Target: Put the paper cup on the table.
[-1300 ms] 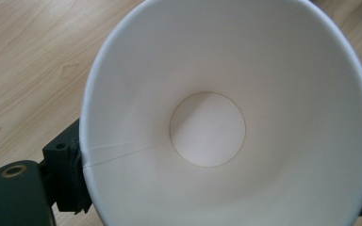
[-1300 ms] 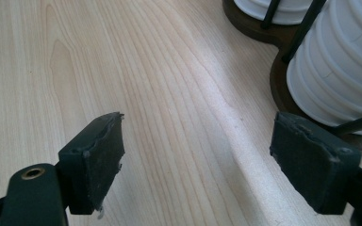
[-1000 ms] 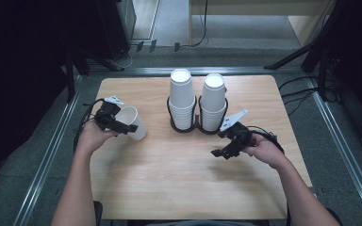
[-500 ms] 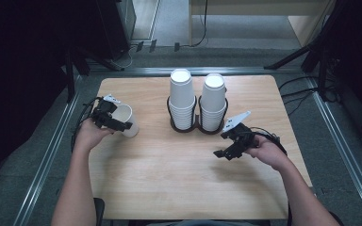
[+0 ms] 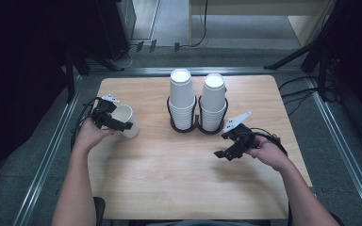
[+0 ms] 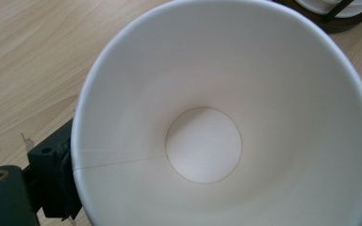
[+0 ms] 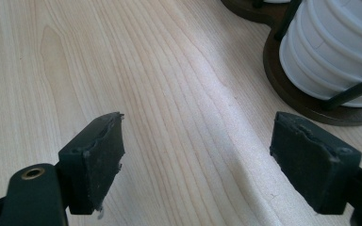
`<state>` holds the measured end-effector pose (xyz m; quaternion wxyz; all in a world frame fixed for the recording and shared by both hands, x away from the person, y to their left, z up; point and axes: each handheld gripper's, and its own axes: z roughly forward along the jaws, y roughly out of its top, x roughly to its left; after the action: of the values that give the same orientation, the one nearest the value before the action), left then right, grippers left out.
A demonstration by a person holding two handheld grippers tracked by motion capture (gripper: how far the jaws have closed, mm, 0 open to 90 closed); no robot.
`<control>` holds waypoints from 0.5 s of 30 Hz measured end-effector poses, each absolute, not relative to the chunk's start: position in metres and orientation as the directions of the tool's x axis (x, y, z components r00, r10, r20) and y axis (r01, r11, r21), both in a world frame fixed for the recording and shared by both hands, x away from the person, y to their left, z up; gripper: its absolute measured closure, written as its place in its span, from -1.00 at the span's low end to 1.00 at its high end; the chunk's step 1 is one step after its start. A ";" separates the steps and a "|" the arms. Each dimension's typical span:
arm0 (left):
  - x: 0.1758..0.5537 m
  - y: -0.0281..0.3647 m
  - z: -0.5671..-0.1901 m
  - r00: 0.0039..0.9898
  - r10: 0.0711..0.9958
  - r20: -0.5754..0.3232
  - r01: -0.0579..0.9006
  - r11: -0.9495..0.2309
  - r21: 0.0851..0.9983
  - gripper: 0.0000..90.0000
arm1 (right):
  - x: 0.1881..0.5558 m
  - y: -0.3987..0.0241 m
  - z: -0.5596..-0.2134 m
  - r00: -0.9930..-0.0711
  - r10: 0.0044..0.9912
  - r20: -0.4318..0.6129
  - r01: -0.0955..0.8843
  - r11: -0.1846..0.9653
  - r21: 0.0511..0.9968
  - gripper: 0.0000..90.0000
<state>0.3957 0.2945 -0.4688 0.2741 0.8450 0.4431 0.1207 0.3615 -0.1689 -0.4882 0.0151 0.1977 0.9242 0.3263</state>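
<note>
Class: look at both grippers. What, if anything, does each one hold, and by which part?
The left gripper holds a single paper cup by its side wall near the rim, mouth toward the gripper's camera. The right gripper holds nothing: its jaws stand wide apart over bare table.

Setting: lab-type recording bay, not a home. Evidence: light wooden table (image 5: 179,188) framed by metal rails (image 5: 47,160) on a grey floor (image 5: 254,28); black stand legs (image 5: 311,56) past the table's far right corner; cables (image 5: 306,89) off its right edge; dark surroundings at left; wooden furniture (image 5: 264,9) beyond.
</note>
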 end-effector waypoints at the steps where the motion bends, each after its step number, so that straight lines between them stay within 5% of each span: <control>1: 0.395 0.294 -0.469 0.576 0.816 -0.047 0.685 -0.451 0.572 -0.91 | 0.362 -0.169 -0.488 -0.920 0.378 0.101 0.357 0.708 0.610 -0.60; 15: 0.394 0.286 -0.469 0.564 0.825 -0.019 0.690 -0.459 0.560 -0.91 | 0.361 -0.169 -0.488 -0.921 0.377 0.095 0.354 0.713 0.606 -0.60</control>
<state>0.3937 0.2857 -0.4691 0.2631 0.8443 0.4488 0.1284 0.3614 -0.1694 -0.4884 0.0179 0.1973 0.9253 0.3235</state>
